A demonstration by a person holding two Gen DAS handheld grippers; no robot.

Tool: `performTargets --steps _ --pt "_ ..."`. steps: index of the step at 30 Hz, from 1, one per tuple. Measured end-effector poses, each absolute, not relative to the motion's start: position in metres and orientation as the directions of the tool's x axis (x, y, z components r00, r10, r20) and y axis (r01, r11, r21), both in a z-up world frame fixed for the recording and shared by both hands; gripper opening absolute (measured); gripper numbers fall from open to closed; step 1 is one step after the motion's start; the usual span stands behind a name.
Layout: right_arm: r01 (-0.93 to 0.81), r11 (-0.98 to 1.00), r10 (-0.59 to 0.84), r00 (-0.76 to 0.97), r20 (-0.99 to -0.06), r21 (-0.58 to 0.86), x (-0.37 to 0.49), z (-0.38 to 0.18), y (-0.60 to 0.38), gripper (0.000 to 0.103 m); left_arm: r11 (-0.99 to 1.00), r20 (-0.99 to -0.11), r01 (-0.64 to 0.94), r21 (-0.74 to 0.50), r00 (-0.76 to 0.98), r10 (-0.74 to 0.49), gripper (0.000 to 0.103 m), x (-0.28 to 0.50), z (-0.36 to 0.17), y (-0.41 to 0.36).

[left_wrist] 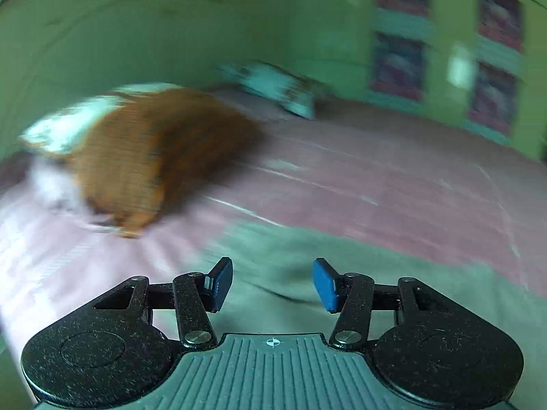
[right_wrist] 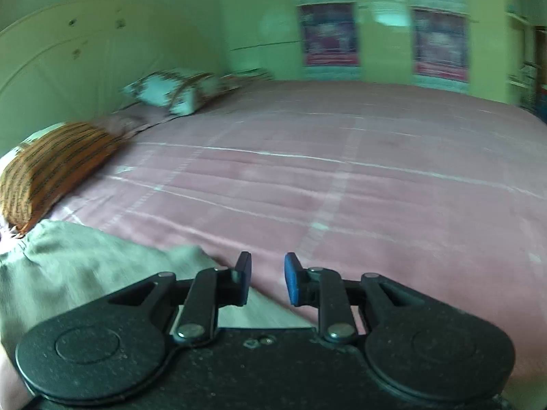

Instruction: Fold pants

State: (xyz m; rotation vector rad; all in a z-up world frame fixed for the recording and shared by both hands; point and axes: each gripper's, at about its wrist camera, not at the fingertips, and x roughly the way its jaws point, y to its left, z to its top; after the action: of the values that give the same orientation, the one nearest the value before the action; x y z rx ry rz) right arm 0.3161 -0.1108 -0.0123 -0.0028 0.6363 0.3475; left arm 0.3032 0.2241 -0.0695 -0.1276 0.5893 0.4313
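Grey-green pants (left_wrist: 342,273) lie spread on a pink bedsheet (left_wrist: 393,177). In the left wrist view my left gripper (left_wrist: 272,283) hangs over the pants with its blue pads apart and nothing between them. In the right wrist view the pants (right_wrist: 85,266) lie at the lower left, their edge running under my right gripper (right_wrist: 267,278). Its blue pads stand a small gap apart and hold nothing; pink bedsheet (right_wrist: 342,177) shows through the gap.
An orange patterned pillow (left_wrist: 160,157) lies at the left of the bed, also seen in the right wrist view as the orange pillow (right_wrist: 54,167). A white patterned pillow (right_wrist: 171,94) rests by the headboard. Green walls and a window (right_wrist: 328,34) stand behind the bed.
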Motion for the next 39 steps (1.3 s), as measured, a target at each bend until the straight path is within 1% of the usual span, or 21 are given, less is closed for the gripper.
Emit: performTargets --steps 2,3,4,5,6,7,9,12,13,15,17,21,24,26,30,31,33,35,36,37,39 --pt "-0.284 0.954 0.284 0.746 -0.602 0.098 0.291 -0.024 -0.132 0.015 0.934 -0.612 -0.356 0.043 0.729 0.306 0.057 0.318 -0.091 0.205" --pt "-0.270 0.962 0.240 0.738 -0.631 0.050 0.287 -0.032 -0.140 0.013 0.936 -0.643 -0.343 0.080 0.700 0.312 0.058 0.324 -0.104 0.200" --pt "-0.216 0.976 0.144 0.714 -0.685 -0.019 0.290 -0.047 -0.151 0.013 0.934 -0.679 -0.345 0.095 0.664 0.314 0.059 0.327 -0.119 0.200" --pt "-0.158 0.987 0.097 0.684 -0.723 -0.017 0.294 -0.057 -0.170 0.009 0.936 -0.671 -0.344 0.078 0.676 0.305 0.060 0.323 -0.127 0.202" --pt "-0.102 0.991 0.129 0.693 -0.709 0.080 0.291 -0.056 -0.200 0.005 0.937 -0.657 -0.345 0.059 0.693 0.296 0.060 0.319 -0.129 0.204" --pt "-0.038 0.991 0.115 0.710 -0.695 0.126 0.287 -0.050 -0.221 0.008 0.937 -0.660 -0.345 0.050 0.693 0.290 0.060 0.317 -0.127 0.205" --pt "0.079 0.979 0.056 0.775 -0.629 0.185 0.270 -0.034 -0.272 0.015 0.937 -0.673 -0.346 0.042 0.684 0.282 0.061 0.315 -0.121 0.206" --pt "0.244 0.908 -0.009 0.823 -0.568 0.339 0.241 -0.025 -0.361 0.016 0.940 -0.683 -0.336 0.055 0.674 0.281 0.065 0.313 -0.121 0.203" --pt "0.305 0.863 -0.029 0.826 -0.563 0.402 0.228 -0.025 -0.394 0.016 0.940 -0.682 -0.335 0.063 0.673 0.286 0.066 0.313 -0.122 0.199" --pt "0.407 0.767 -0.076 0.826 -0.559 0.496 0.200 -0.031 -0.446 0.016 0.939 -0.681 -0.340 0.058 0.674 0.286 0.074 0.314 -0.126 0.197" --pt "0.463 0.681 -0.094 0.823 -0.560 0.567 0.170 -0.039 -0.481 0.017 0.935 -0.682 -0.348 0.069 0.668 0.299 0.076 0.314 -0.126 0.192" --pt "0.487 0.616 -0.074 0.819 -0.570 0.619 0.140 -0.058 -0.494 0.019 0.933 -0.685 -0.351 0.078 0.662 0.306 0.079 0.310 -0.122 0.182" --pt "0.470 0.563 -0.065 0.846 -0.530 0.680 0.133 -0.071 -0.497 0.019 0.939 -0.686 -0.333 0.089 0.663 0.300 0.080 0.302 -0.122 0.176" --pt "0.459 0.529 -0.022 0.848 -0.529 0.714 0.140 -0.078 -0.497 0.019 0.941 -0.686 -0.327 0.083 0.666 0.292 0.082 0.297 -0.122 0.175" --pt "0.472 0.537 -0.014 0.834 -0.552 0.699 0.160 -0.084 -0.496 0.018 0.944 -0.686 -0.323 0.069 0.672 0.280 0.083 0.292 -0.123 0.178" --pt "0.470 0.543 -0.021 0.836 -0.548 0.696 0.160 -0.082 -0.496 0.006 0.944 -0.685 -0.323 0.070 0.672 0.281 0.084 0.292 -0.124 0.177" --pt "0.430 0.592 -0.034 0.858 -0.512 0.682 0.155 -0.068 -0.490 0.000 0.945 -0.683 -0.319 0.076 0.674 0.283 0.084 0.292 -0.125 0.177" --pt "0.450 0.634 -0.067 0.842 -0.535 0.629 0.149 -0.065 -0.483 0.000 0.946 -0.681 -0.314 0.075 0.677 0.279 0.085 0.292 -0.126 0.177" --pt "0.470 0.623 -0.075 0.831 -0.551 0.626 0.145 -0.067 -0.483 0.007 0.947 -0.680 -0.313 0.075 0.678 0.278 0.086 0.292 -0.126 0.177" --pt "0.496 0.598 -0.090 0.822 -0.562 0.630 0.142 -0.070 -0.484 0.018 0.947 -0.679 -0.311 0.077 0.679 0.278 0.086 0.292 -0.127 0.177" --pt "0.500 0.544 -0.080 0.830 -0.551 0.674 0.132 -0.076 -0.487 0.026 0.948 -0.680 -0.308 0.076 0.680 0.275 0.086 0.291 -0.127 0.177"
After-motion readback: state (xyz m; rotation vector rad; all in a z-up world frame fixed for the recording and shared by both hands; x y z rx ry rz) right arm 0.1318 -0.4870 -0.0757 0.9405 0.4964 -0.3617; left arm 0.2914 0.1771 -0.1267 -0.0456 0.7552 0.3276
